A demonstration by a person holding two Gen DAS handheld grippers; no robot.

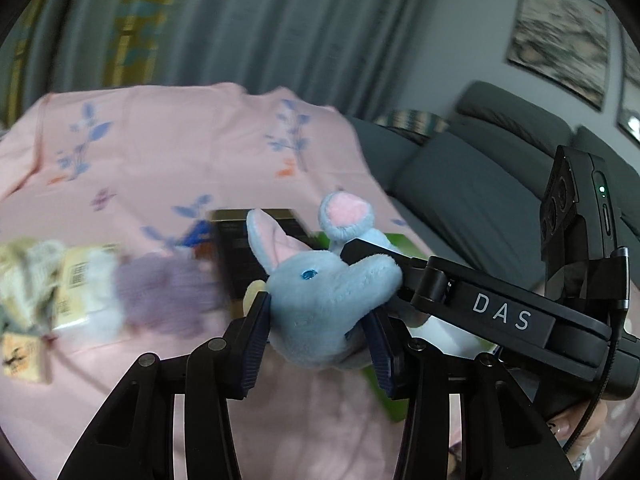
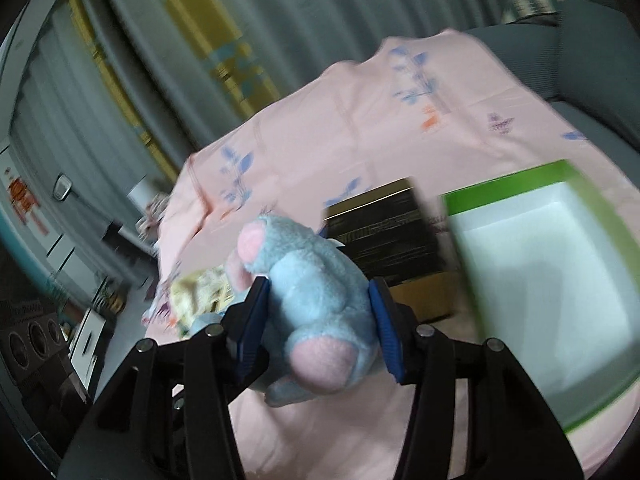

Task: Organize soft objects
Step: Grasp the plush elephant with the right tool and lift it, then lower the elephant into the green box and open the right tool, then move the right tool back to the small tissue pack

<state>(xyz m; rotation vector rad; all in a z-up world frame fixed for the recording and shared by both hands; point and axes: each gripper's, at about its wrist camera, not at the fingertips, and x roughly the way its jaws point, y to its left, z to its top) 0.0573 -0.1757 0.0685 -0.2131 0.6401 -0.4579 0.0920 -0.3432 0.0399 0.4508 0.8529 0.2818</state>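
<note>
A light blue plush mouse (image 1: 324, 292) with pink ears is held above the pink cloth. My left gripper (image 1: 318, 336) is shut on its head. My right gripper (image 2: 320, 320) is shut on its body (image 2: 316, 300), pink feet toward the camera. The right gripper's black body (image 1: 504, 316) comes in from the right in the left wrist view. A green box with a white inside (image 2: 548, 264) lies open to the right of the mouse. It is mostly hidden behind the mouse in the left wrist view (image 1: 384, 396).
A black box (image 2: 384, 228) stands behind the mouse on the pink floral cloth (image 2: 360, 128). A purple soft item (image 1: 168, 296) and a cream packet (image 1: 52, 280) lie at the left. A grey sofa (image 1: 472, 188) and curtains (image 1: 240, 20) are behind.
</note>
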